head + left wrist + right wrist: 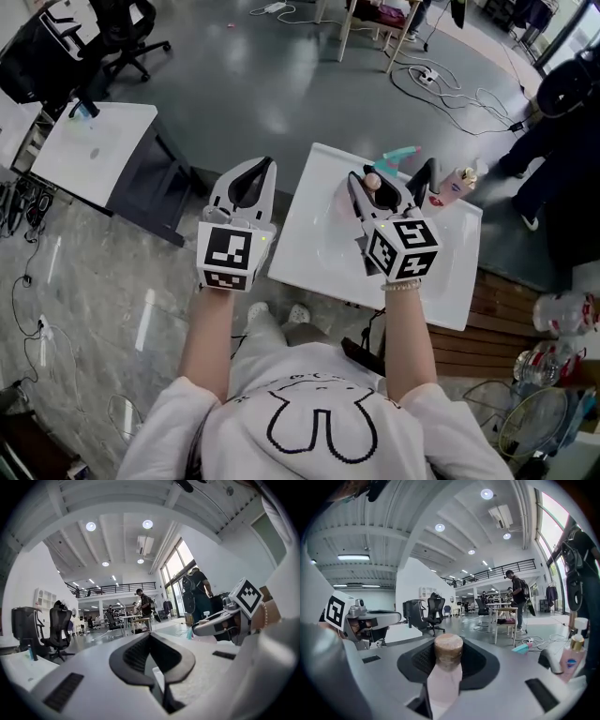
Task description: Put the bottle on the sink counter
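Noted right gripper [380, 187] over the far half of the white sink counter [314, 230], jaws clamped on the pale pink bottle [445, 679]. Checked in the right gripper view: black pads pressed on both sides of the bottle body, brown cap [448, 648] standing past the jaw tips and pointing away from the hand. Seen in the head view as a small brown cap [372, 181] between the two dark jaws, above the basin; cannot tell whether touching the surface. Noted left gripper [251, 178] just left of the counter's left edge, over grey floor, level with the right gripper. Checked in the left gripper view [151, 641]: jaws together at the tips, nothing between them. Logged on the counter's far right corner a pink pump bottle [454, 185], upright, and beside it at the far edge a teal item [401, 156], kind not clear. Logged far left a second white counter [103, 159] with a small teal-topped bottle [84, 108] at its far edge, and a black office chair [131, 37] beyond. Logged at right a person in dark clothes [562, 141], well apart from the sink counter, and wooden slats [492, 323] on the near right.
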Demonstrator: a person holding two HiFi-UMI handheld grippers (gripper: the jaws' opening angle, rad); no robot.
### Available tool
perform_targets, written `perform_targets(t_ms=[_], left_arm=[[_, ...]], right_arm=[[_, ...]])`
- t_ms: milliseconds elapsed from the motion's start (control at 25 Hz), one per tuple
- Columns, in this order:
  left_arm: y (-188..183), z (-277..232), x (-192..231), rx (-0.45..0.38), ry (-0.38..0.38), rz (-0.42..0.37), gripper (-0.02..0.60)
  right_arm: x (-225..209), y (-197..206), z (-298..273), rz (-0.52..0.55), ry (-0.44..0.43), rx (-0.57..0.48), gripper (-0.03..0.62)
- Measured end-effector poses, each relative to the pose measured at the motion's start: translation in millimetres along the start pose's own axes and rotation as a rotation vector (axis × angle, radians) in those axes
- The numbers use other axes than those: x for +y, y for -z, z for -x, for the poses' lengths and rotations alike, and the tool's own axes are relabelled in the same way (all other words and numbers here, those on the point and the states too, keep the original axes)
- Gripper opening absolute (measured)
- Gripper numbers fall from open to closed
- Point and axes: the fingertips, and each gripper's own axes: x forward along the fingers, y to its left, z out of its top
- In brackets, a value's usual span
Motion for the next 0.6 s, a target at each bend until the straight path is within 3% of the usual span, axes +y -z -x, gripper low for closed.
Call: perform_targets(t_ms=[400, 600], left_arm=[[35.5, -39.0, 19.4, 0.04, 0.047, 0.048, 0.009], [50.1, -65.1, 29.1, 0.06, 0.093, 0.05, 0.009]], right_arm=[[-20.8, 32.5, -59.6, -0.102, 0.023, 0.041, 0.14], [-36.4, 50.7, -90.2, -0.096, 0.068, 0.091, 0.14]])
